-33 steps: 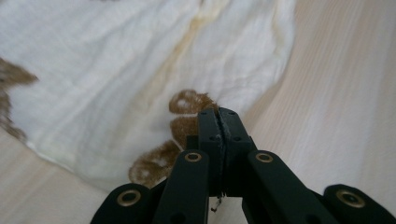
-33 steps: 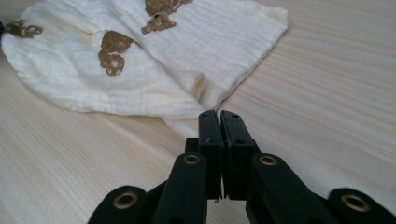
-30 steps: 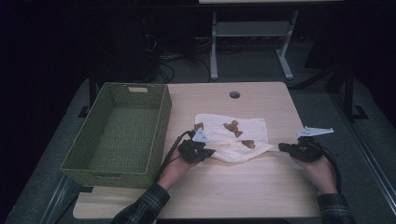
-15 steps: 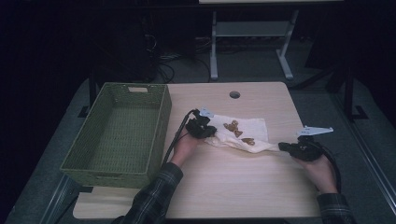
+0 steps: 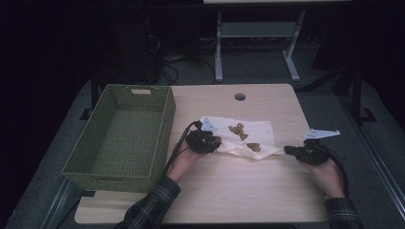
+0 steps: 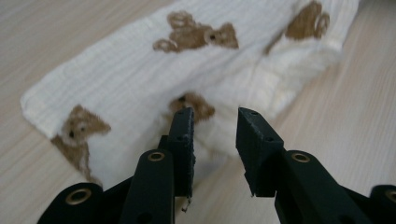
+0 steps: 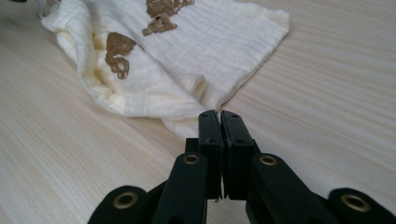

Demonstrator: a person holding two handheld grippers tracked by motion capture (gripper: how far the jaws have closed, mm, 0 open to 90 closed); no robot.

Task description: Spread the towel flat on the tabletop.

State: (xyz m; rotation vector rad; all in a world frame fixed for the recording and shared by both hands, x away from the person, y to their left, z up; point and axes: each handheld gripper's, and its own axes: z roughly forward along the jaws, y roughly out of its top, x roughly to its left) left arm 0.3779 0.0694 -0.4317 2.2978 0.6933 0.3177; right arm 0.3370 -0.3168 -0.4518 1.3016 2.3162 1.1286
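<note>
**Bear-print cloth pinned at one corner, let go at the other**

The cream cloth with brown bears lies on the table right of the green basket, partly folded over itself. From the high view the left claw sits at the cloth's left edge and the right claw at its lower right tip, but the dim light hides how the jaws stand.

The gripper views settle that. In the left gripper view the left claw has just been opening: its jaws stand spread with a clear gap, cloth lying beneath and beyond them, the pads not pressing on it. This view also shows the crinkled weave and a fold doubling the fabric on the far side. In the right gripper view the right claw is pressed together, pinching a thin corner of the cloth, which bunches into a thick roll at its left.

The cloth's far edge lies well short of the table's cable hole. Bare tabletop stretches between the cloth and the near edge; the basket's wall stands near the left hand.
</note>
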